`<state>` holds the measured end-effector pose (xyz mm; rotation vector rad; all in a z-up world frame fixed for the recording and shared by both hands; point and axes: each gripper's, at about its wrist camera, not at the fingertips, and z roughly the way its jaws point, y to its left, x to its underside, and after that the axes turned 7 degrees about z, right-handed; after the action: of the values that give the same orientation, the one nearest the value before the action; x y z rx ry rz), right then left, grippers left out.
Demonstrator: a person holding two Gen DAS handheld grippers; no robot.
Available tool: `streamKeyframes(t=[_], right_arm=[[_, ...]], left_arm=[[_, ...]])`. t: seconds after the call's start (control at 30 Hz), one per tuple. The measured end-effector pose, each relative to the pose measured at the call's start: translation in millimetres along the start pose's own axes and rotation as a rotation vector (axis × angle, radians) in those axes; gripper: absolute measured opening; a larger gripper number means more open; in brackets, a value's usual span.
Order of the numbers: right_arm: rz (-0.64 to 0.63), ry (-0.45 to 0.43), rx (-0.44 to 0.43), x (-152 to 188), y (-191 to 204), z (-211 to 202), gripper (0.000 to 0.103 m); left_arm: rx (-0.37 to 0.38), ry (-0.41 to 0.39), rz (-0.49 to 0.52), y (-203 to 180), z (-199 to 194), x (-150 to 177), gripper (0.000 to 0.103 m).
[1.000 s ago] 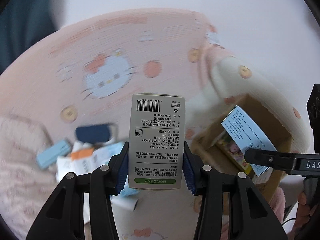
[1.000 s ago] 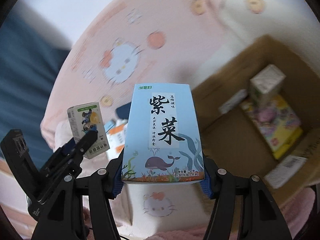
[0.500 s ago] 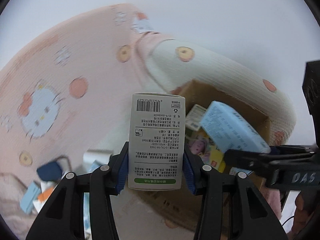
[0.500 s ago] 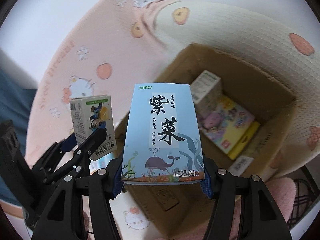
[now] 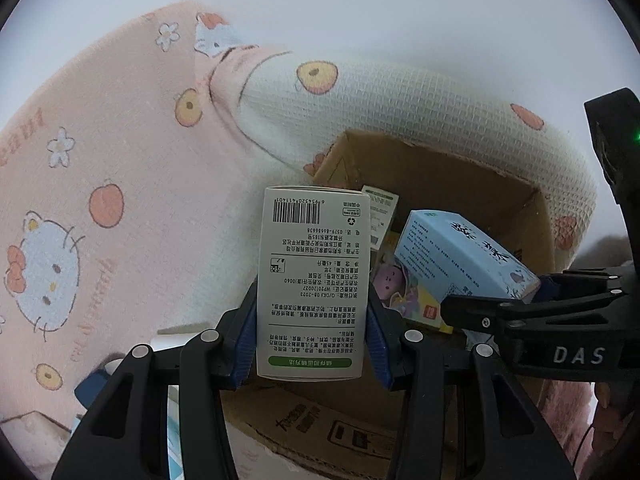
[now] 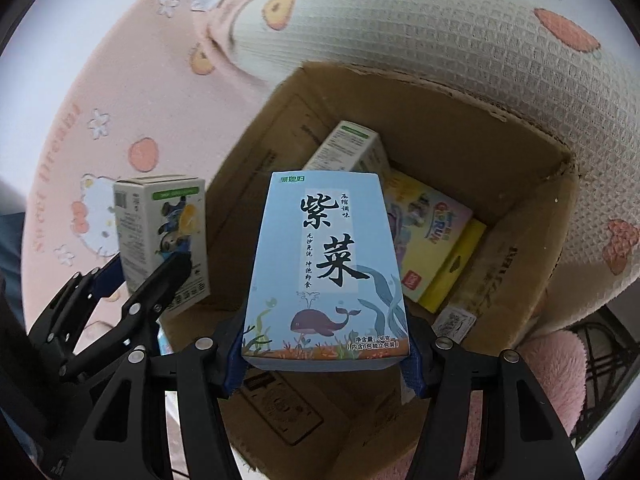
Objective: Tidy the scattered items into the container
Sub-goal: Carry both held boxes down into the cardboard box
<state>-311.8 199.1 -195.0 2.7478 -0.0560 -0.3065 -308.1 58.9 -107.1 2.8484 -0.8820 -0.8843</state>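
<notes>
My left gripper is shut on a white carton with a barcode, held upright above the near left edge of the cardboard box. It also shows in the right wrist view. My right gripper is shut on a light blue seaweed box, held over the open cardboard box. The blue box also shows in the left wrist view. Inside the cardboard box lie a white-green carton, a colourful flat pack and a yellow box.
The cardboard box rests on a pink Hello Kitty blanket beside a white waffle-knit pillow. Several small items lie scattered at lower left. A pink fluffy cushion is at lower right.
Both grippers have swung right from the scattered pile toward the cardboard box, each still holding its box. The cardboard box now fills the view and the right gripper is above its opening.
</notes>
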Motion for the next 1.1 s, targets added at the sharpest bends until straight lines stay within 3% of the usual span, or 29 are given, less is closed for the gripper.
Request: streamKeyframes(t=[0.2,0.37,0.5,0.67,0.83,1.0,1.1], right_arm=[[0.032,0.006,0.048,-5.3,2.3,16.3,0.059],[0.073,0.022,0.052,-14.0,-0.3,31.0,0.059],[0.108,0.03,0.059,-21.8,-4.5,42.1,0.059],[0.166,0.028,0.108,-27.3,-17.8,49.1,0.059],[0.202,0.032,0.092,-27.9,-29.3,45.7,0.059],[0.193,0.029,-0.011,-25.9,-29.5,28.3,0.059],[0.163,-0.001,0.042,-25.8,-27.1,21.7,0.059]], left_arm=[[0.015,0.014,0.074,7.0,19.1,-7.9,0.051],[0.074,0.025,0.107,13.7,32.9,-17.0,0.051],[0.076,0.024,0.189,8.6,39.1,-24.1,0.051],[0.145,0.04,0.234,4.4,56.2,-46.2,0.051],[0.183,0.049,0.245,-0.9,70.1,-66.1,0.051],[0.203,0.052,0.225,3.8,74.2,-76.7,0.051],[0.202,0.051,0.252,-0.7,74.7,-81.9,0.051]])
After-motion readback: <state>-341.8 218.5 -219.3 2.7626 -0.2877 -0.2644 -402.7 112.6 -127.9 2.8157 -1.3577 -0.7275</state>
